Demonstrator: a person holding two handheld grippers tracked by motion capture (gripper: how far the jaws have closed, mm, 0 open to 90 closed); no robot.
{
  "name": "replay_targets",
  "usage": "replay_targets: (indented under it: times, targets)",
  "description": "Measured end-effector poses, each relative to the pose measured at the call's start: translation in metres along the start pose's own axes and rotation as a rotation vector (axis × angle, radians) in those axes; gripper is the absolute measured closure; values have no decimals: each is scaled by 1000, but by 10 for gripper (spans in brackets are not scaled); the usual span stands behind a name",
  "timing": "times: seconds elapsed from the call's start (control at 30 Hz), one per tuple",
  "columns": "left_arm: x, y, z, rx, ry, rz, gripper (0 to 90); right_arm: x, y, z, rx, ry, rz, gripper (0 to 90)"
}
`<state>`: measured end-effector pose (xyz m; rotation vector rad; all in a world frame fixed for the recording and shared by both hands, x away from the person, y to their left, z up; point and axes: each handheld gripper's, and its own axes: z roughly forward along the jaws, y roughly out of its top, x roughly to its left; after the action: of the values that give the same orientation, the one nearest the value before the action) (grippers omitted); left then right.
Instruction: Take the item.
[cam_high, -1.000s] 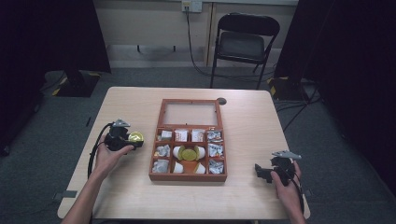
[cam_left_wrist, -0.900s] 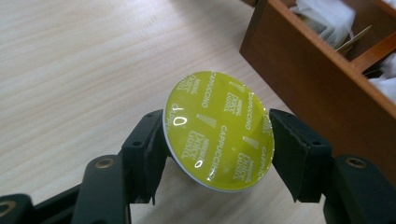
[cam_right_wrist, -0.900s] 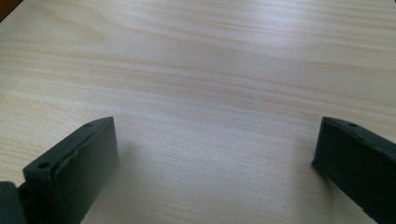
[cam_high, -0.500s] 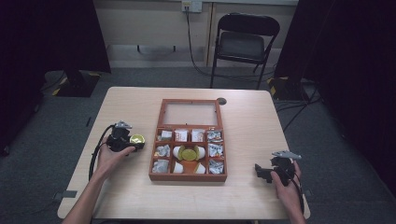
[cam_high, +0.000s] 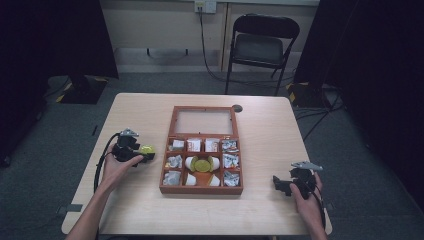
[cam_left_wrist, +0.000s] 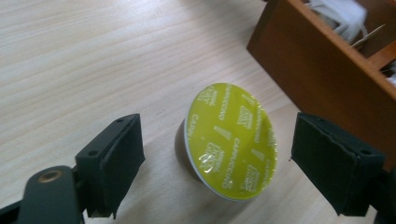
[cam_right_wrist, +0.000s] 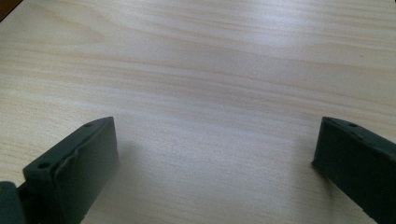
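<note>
1. Two grippers rest on my table — my left gripper has just been opening, its jaws now clear of the yellow-lidded capsule lying between them, just left of the wooden box.
2. My right gripper stands spread wide — bare wood beneath.

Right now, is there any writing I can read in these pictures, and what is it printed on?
"CAPPUCCINO": repeated around the yellow-green foil lid of the coffee capsule, which lies on the table between the open jaws of the left gripper.
Small marks between those words on the lid: too small to read.
Packets in the wooden box: print too blurred to read.
</note>
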<state>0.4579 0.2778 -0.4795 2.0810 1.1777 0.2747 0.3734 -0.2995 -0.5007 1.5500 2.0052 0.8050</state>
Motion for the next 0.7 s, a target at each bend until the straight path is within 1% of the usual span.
replay_targets:
  times: [0.03,0.1,0.27,0.3,0.37,0.43,0.47,0.5,0.53,0.57,0.67,0.7]
  targets:
    - [-1,0,-2,-17,4,12,162,0,0,0,0,0,0,0]
    - [-2,1,-5,-29,14,15,162,0,0,0,0,0,0,0]
    - [-5,2,-12,-49,12,20,162,0,0,0,0,0,0,0]
    - [-6,3,-15,-66,10,27,162,0,0,0,0,0,0,0]
    - [-6,4,-19,-73,4,15,162,0,0,0,0,0,0,0]
    - [-7,4,-21,-81,2,15,162,0,0,0,0,0,0,0]
    - [-9,6,-25,-92,10,19,162,0,0,0,0,0,0,0]
    - [-10,7,-27,-93,11,17,162,0,0,0,0,0,0,0]
    - [-13,8,-30,-78,18,25,162,0,0,0,0,0,-1,0]
    - [-15,9,-33,-75,30,30,163,0,0,0,-1,1,-1,0]
    - [-20,9,-43,-86,34,50,163,0,1,1,-3,3,-4,0]
    - [-21,9,-46,-81,46,55,164,0,1,1,-3,3,-4,0]
